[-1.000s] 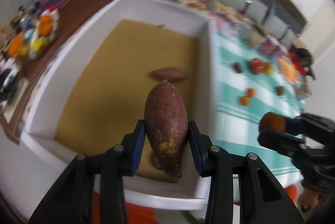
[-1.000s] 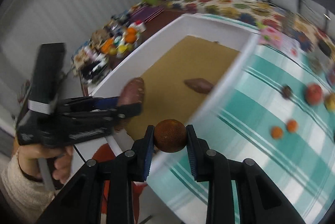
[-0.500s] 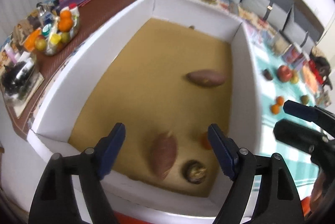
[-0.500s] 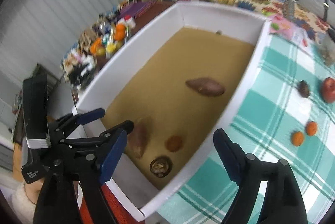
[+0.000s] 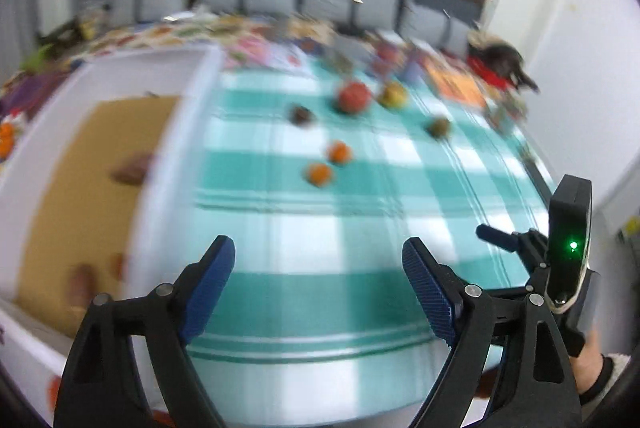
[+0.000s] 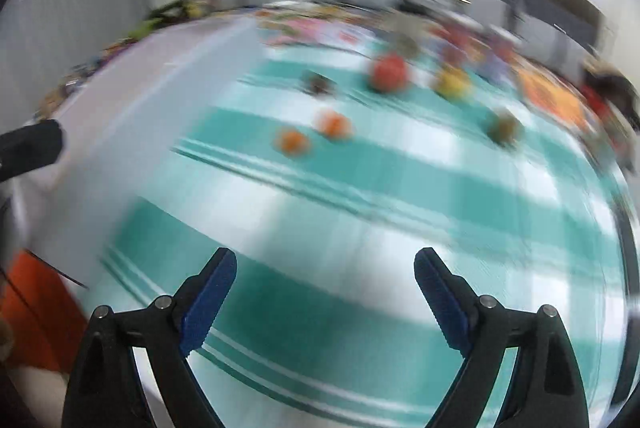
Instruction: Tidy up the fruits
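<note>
Both grippers are empty now: my left gripper [image 5: 318,292] and my right gripper [image 6: 324,302] each have jaws spread wide and still opening, nothing between the pads. A second ago the left one clamped a sweet potato and the right one a small round brown fruit over the white box; half a second ago both pieces were already lying on the box floor. Since then both tools have swung off the box to the teal checked tablecloth [image 5: 320,308]. My reading: one drop-off cycle is finished and the next pickup begins

White box [image 5: 176,156], left of the cloth, tan floor:
- one sweet potato [image 5: 130,170] near the right wall, mid-length
- two blurred brownish lumps [image 5: 82,284] at the near end, probably the pieces just dropped; too smeared to name
- rest of the near corner is hidden or blurred

Still loose on the cloth, well ahead of both tools:
- two small orange fruits [image 5: 320,174], close together, nearest
- dark brown piece [image 5: 301,115]
- red round fruit [image 5: 354,97] with a yellow one [image 5: 394,95] just beside it
- greenish-brown fruit [image 5: 438,127] off to the right

Six pieces remain, so sorting is only partly done
</note>
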